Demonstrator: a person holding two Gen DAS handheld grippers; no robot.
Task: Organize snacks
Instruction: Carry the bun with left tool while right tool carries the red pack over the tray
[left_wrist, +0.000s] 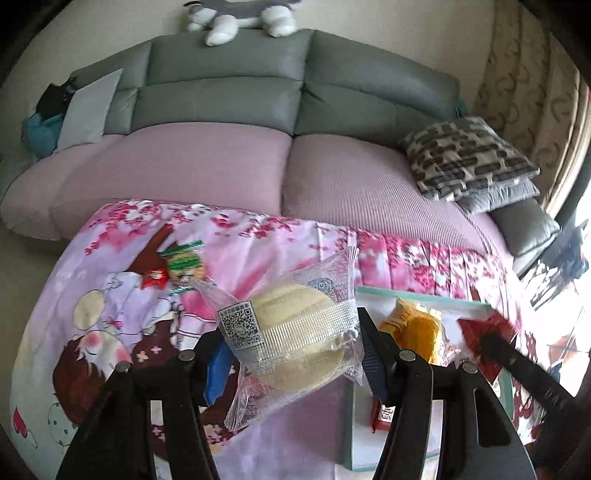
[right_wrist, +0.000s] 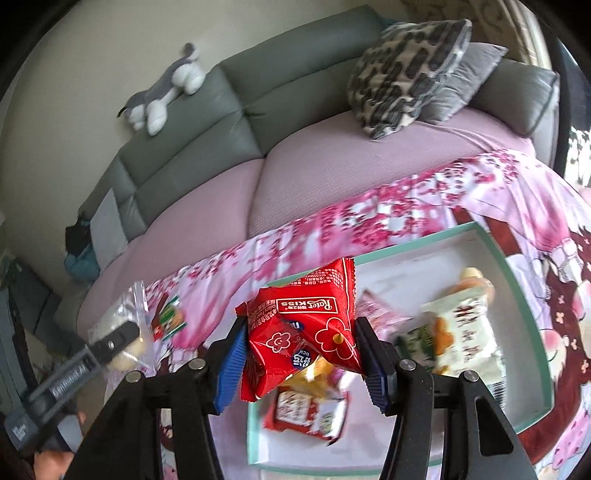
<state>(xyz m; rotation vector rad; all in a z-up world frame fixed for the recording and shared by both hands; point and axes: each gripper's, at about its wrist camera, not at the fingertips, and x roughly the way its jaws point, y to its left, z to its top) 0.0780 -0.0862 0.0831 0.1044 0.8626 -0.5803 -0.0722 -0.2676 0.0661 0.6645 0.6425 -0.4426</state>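
My left gripper (left_wrist: 291, 354) is shut on a round pale cake in a clear wrapper (left_wrist: 295, 339), held above the table just left of the teal-rimmed white tray (left_wrist: 421, 295). My right gripper (right_wrist: 299, 354) is shut on a red snack packet (right_wrist: 306, 328), held over the tray (right_wrist: 406, 266). The tray holds several packets: a green-and-white one (right_wrist: 461, 325), a red-and-white one (right_wrist: 306, 413) and a yellow one (left_wrist: 417, 328). A small red packet (left_wrist: 155, 277) and a green-striped one (left_wrist: 184, 262) lie on the cloth at the left. The left gripper with its cake shows in the right wrist view (right_wrist: 122, 343).
The table wears a pink cartoon-print cloth (left_wrist: 129, 332). Behind it stands a grey sofa with a pink seat cover (left_wrist: 221, 158), patterned cushions (left_wrist: 469, 158) at its right end and a plush toy (left_wrist: 240, 18) on top. A curtained window is at the right.
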